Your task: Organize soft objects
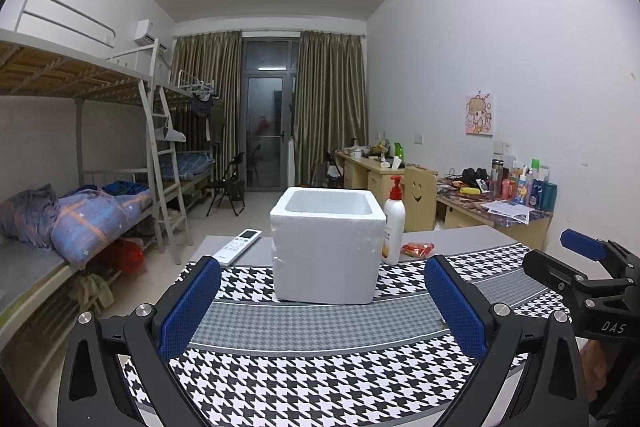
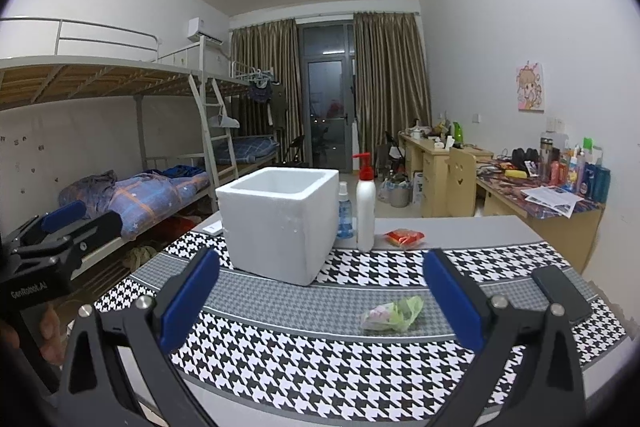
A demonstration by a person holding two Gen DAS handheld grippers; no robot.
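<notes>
Two grippers, left and right, fingers wide, empty. I'm starting; next I'd take the bag toward the box.

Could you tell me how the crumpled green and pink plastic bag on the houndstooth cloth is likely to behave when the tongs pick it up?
The crumpled green and pink plastic bag looks thin and wrinkled, so it would probably flop and deform rather than hold shape. It seems light for its size and may slide on the houndstooth cloth if pushed. The open right tongs would likely need to pinch a fold.
</notes>
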